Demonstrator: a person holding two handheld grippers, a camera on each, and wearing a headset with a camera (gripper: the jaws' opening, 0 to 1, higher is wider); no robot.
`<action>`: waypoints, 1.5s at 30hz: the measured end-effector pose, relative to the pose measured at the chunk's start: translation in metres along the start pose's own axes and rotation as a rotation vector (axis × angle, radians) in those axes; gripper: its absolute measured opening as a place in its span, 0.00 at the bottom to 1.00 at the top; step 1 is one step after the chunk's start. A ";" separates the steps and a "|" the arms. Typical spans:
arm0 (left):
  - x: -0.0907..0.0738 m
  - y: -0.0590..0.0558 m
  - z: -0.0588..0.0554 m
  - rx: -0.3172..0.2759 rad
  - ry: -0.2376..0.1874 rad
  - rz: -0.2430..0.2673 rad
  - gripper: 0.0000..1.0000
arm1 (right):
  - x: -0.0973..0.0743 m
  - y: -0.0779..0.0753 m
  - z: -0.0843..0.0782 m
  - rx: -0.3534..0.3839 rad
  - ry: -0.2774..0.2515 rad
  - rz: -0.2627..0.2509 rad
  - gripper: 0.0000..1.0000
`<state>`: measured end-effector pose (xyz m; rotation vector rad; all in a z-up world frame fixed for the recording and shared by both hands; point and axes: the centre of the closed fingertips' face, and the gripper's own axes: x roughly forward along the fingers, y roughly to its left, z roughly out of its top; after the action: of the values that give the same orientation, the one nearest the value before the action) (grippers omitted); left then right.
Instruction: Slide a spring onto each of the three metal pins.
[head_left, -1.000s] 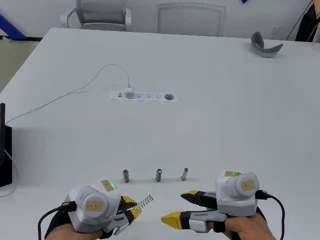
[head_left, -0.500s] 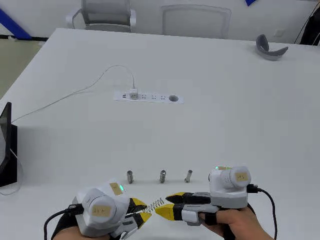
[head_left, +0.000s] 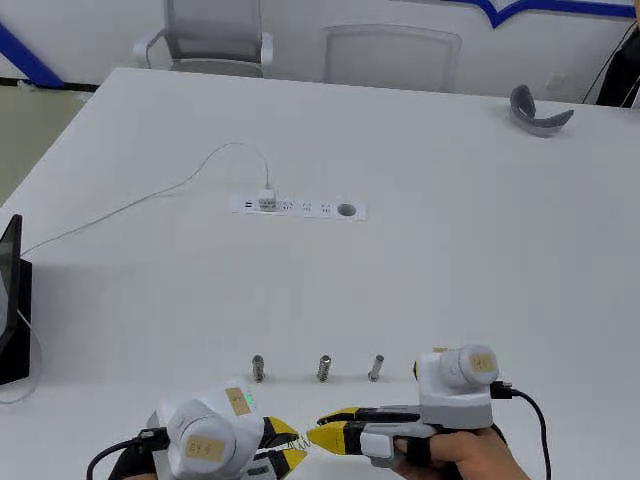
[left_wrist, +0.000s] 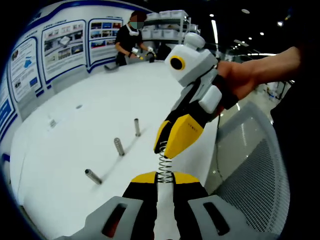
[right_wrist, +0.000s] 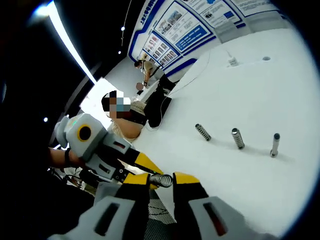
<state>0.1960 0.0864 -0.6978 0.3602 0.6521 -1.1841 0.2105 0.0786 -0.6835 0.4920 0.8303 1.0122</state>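
While left gripper (left_wrist: 164, 179) clamps the spring (left_wrist: 163, 162) at lower centre, right gripper (right_wrist: 161, 182) brackets its free end, grip unclear. Risk: uneven pull bows the spring, flicking it loose short of the bare rightmost pin (head_left: 376, 367).

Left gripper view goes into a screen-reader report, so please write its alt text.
The left tongs hold a spring upright while the right tongs, reaching in from the right, grip its upper end. Beyond them, three metal pins stand in a row on a white table.
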 end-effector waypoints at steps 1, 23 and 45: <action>0.000 0.000 0.000 0.006 0.003 -0.002 0.10 | 0.000 0.000 0.000 0.002 0.002 0.000 0.19; 0.000 -0.004 0.018 0.044 -0.039 -0.100 0.10 | -0.009 0.021 0.008 -0.212 0.127 0.013 0.12; 0.005 -0.026 0.063 0.068 -0.149 -0.236 0.10 | -0.041 0.029 0.008 -0.667 0.472 0.057 0.13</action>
<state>0.1905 0.0371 -0.6512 0.2533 0.5355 -1.4460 0.1901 0.0562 -0.6429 -0.3074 0.8296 1.4043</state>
